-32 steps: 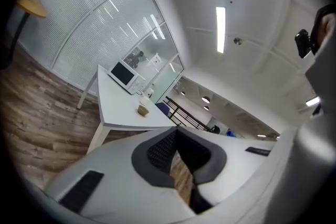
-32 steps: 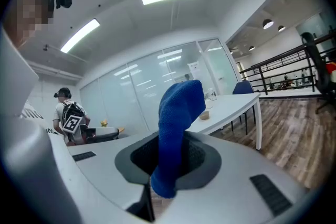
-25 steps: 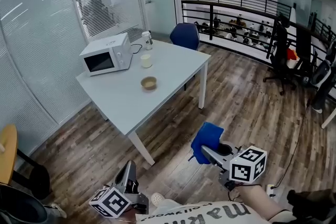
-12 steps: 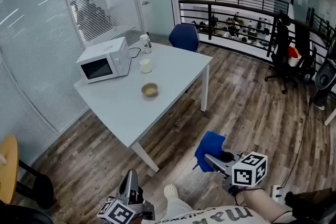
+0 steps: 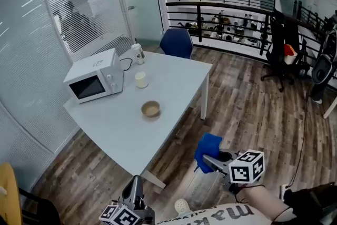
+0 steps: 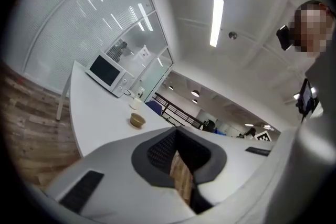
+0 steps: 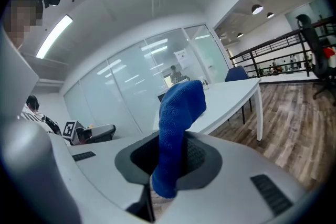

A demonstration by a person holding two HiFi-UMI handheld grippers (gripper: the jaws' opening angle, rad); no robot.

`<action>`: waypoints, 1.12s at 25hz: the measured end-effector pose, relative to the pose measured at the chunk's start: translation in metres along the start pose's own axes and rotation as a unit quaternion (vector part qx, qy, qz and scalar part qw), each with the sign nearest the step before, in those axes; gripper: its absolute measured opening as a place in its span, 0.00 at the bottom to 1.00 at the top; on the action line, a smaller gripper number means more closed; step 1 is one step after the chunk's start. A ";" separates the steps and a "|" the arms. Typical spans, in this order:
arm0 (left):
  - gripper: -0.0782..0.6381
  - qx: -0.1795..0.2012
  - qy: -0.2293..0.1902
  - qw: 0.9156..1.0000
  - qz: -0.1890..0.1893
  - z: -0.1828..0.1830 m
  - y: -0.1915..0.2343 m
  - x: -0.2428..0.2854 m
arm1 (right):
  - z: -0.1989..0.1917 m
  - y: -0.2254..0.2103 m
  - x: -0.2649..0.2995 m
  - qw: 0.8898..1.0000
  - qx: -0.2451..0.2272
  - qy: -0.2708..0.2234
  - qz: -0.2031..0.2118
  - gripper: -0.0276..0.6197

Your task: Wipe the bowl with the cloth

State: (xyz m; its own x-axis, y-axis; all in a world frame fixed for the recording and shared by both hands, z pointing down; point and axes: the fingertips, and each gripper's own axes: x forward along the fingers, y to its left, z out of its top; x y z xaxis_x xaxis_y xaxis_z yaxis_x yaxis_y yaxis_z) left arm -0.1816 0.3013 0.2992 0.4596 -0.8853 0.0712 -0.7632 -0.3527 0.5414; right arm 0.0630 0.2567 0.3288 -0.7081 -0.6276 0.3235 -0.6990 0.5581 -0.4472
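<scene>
A small tan bowl [image 5: 150, 109] [image 6: 137, 120] sits near the middle of the pale grey table [image 5: 121, 129]. My right gripper [image 5: 206, 158] [image 7: 169, 176] is shut on a blue cloth [image 5: 207, 149] [image 7: 178, 128], which sticks up from between its jaws, over the wood floor to the right of the table's near corner. My left gripper [image 5: 135, 188] [image 6: 181, 173] is shut with nothing in it, low at the frame's bottom, short of the table's near edge. Both grippers are well away from the bowl.
On the table's far part stand a white microwave [image 5: 92, 81], a white cup [image 5: 140, 79] and a small jug [image 5: 137, 53]. A blue chair [image 5: 176, 42] is behind the table. Glass walls run along the left; office chairs [image 5: 281, 55] and a railing [image 5: 226, 8] lie to the right.
The view has advanced toward the table: table and bowl sit lower and nearer in the head view. Both grippers have been carried forward, the blue cloth still held in the right one.
</scene>
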 end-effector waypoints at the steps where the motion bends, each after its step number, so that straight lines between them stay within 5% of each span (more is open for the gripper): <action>1: 0.13 0.010 0.010 1.000 0.003 0.006 0.009 0.008 | 0.007 0.001 0.011 1.000 -0.001 0.000 -0.001 0.14; 11: 0.13 0.080 0.070 0.994 0.002 0.043 0.068 0.060 | 0.050 -0.002 0.074 0.999 0.002 -0.029 -0.024 0.14; 18: 0.13 0.042 0.087 0.995 0.004 0.039 0.097 0.073 | 0.043 0.008 0.116 0.998 0.053 -0.021 0.009 0.14; 28: 0.13 0.022 0.101 0.995 0.018 0.039 0.128 0.117 | 0.041 -0.038 0.158 0.997 0.050 0.041 -0.042 0.14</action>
State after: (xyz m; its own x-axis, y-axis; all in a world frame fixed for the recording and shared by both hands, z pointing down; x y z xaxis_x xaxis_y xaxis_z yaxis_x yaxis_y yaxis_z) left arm -0.2434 0.1412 0.3443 0.5100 -0.8203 0.2589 -0.7978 -0.3384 0.4991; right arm -0.0180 0.1146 0.3629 -0.6556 -0.6216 0.4287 -0.7461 0.4458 -0.4946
